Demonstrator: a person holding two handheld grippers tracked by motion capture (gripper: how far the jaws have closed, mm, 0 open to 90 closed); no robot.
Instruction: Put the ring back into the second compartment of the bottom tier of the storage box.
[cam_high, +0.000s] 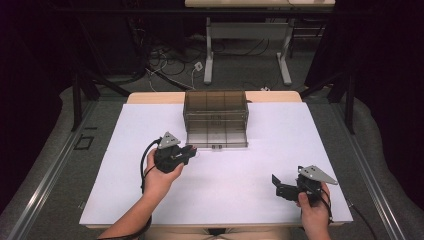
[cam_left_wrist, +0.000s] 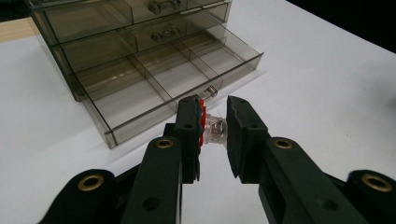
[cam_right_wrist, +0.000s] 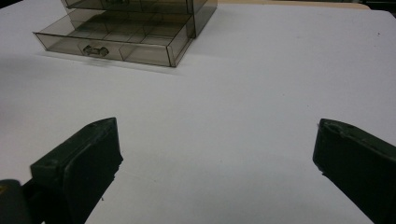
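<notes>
left gripper (cam_left_wrist: 214, 128) clamps small clear part (cam_left_wrist: 215, 130) (beside open drawer (cam_left_wrist: 154, 88)).

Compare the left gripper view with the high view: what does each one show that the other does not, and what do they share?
The left gripper view alone reveals a small clear plastic piece with red on one side, clamped between the black jaws of the left gripper. The high view alone gives the person's forearms, the right gripper held open near the table's front edge, and the floor with cables beyond. Both share the smoky transparent plastic drawer cabinet with its bottom drawer pulled out, and the white table.
</notes>
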